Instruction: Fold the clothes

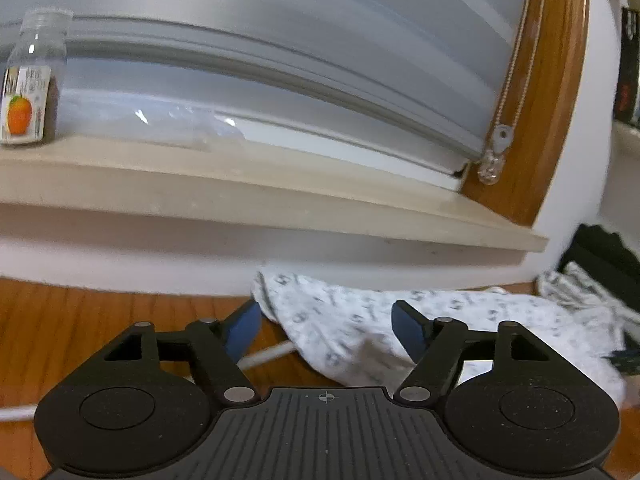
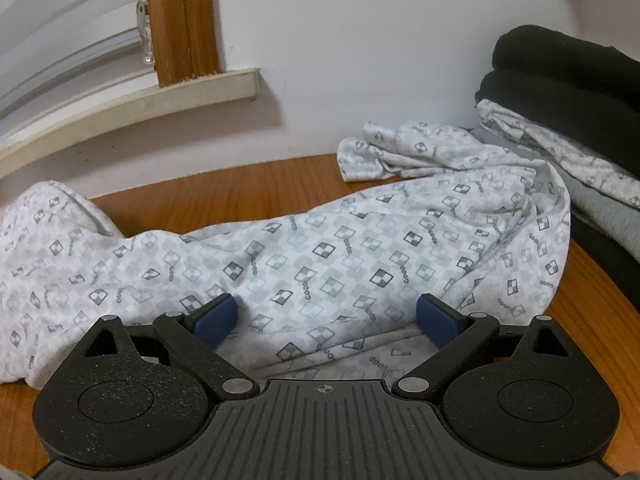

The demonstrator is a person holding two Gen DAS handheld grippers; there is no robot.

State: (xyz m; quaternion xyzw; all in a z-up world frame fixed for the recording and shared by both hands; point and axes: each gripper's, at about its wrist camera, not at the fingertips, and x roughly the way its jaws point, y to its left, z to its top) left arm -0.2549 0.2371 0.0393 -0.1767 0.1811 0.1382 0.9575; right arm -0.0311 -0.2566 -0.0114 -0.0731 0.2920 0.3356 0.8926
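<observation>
The patterned garment point(image 2: 320, 248) sprawls unfolded across the tabletop point(image 2: 248, 184), awaiting grips. Right gripper point(image 2: 326, 318), jaws wide, straddles its near edge; left gripper point(image 1: 326, 326), also spread, faces its 12 o'clock corner.

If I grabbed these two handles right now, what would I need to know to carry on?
Left gripper: open, holding nothing, at one end of the patterned garment.
Right gripper: open, empty, fingers low over the garment's middle.
The garment lies crumpled and unfolded across the wooden table.
Done: a stack of folded clothes sits at the right by the wall.
Left: spread this garment flat, fold it, add it to the stack.
</observation>
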